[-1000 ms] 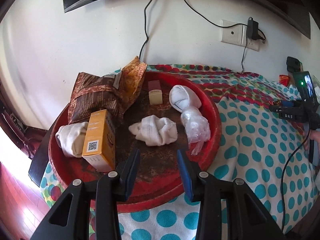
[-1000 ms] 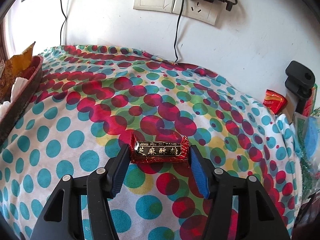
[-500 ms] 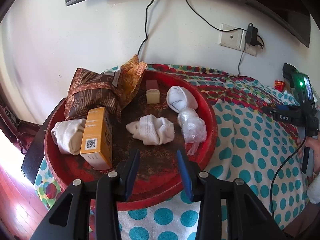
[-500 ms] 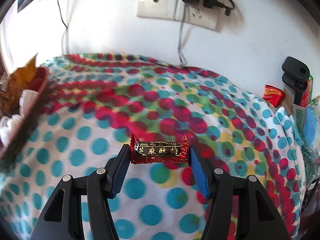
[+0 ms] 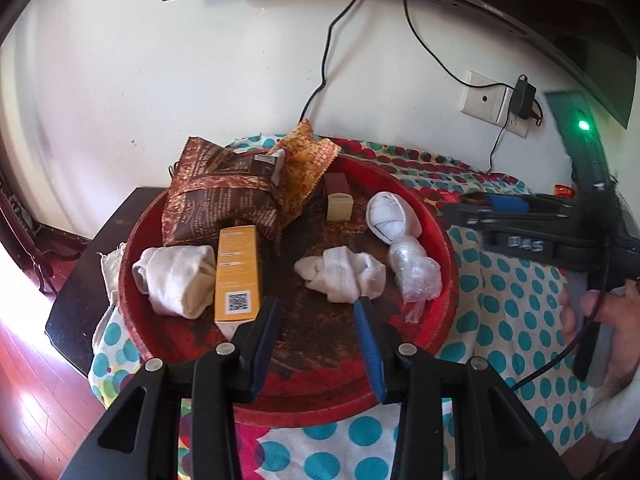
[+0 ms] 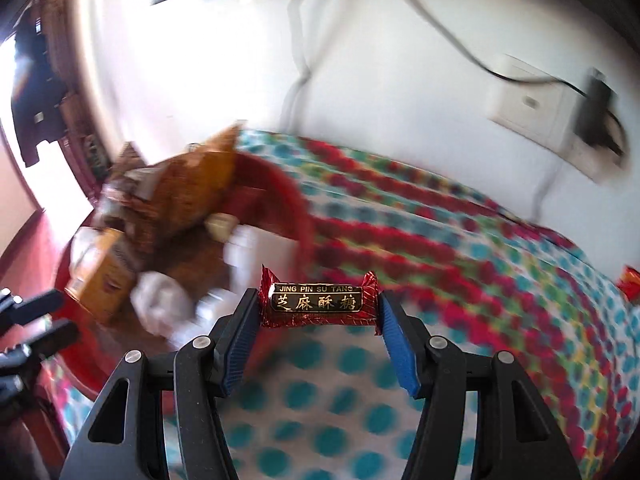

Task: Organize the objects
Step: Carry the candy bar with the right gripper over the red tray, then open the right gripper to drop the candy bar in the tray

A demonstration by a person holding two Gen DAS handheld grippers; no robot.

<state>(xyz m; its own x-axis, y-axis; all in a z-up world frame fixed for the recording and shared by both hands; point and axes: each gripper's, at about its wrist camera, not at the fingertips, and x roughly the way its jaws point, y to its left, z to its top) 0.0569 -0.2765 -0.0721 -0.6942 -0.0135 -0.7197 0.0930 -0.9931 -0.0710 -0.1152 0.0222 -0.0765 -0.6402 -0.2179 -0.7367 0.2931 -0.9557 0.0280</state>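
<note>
A: Eyes on the red tray [image 5: 448, 240] sitting on the spotted cloth [image 5: 516, 320]. What's in it?

B: Plenty. At the back of the tray, a brown snack bag [image 5: 216, 204] with a crinkled orange wrapper [image 5: 304, 160] leaning beside it. In front of the bag, an orange box [image 5: 237, 272] on its side, touching a rolled white cloth [image 5: 176, 280] at the tray's left rim.

A: And the middle?

B: A knotted white cloth [image 5: 340, 274] in the tray's centre, a small cream block [image 5: 339, 204] toward the back, then a white ball [image 5: 394, 214] and a clear plastic bundle [image 5: 416, 274] by the right rim.

A: The left gripper [image 5: 316, 316]?

B: Over the tray's near side, jaws apart, nothing between them.

A: The right gripper [image 6: 318, 312]?

B: Clamped on a red candy [image 6: 318, 302], one pad at each end of the wrapper, gold label facing up. The candy is off the cloth, just right of the tray's rim [image 6: 296, 204]; the background is blurred.
</note>
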